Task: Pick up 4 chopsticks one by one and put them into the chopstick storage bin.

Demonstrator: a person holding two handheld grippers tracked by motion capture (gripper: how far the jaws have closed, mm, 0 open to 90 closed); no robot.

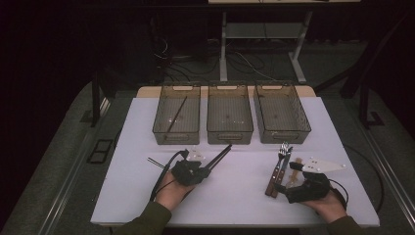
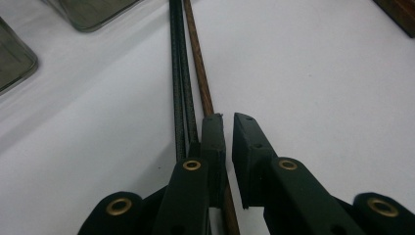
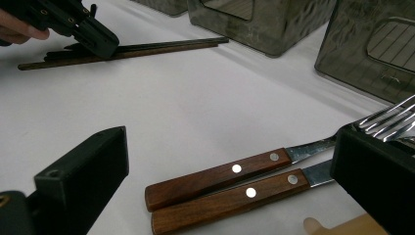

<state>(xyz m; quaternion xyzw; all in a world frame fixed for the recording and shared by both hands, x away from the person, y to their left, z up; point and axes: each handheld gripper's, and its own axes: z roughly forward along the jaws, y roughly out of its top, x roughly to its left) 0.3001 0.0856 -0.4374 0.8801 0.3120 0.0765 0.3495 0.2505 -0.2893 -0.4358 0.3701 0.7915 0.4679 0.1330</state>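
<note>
No writing or label I can read anywhere. Lower left of the high view, the left gripper (image 1: 208,166) lies low on the white table (image 1: 240,196), jaws nearly closed over the chopsticks (image 1: 220,155), which point up toward the middle bin (image 1: 230,134); whether the pads pinch them I can't tell. Lower right, the right gripper (image 1: 292,172) rests with jaws wide apart, straddling two wooden-handled forks (image 1: 278,171), gripping nothing.
</note>
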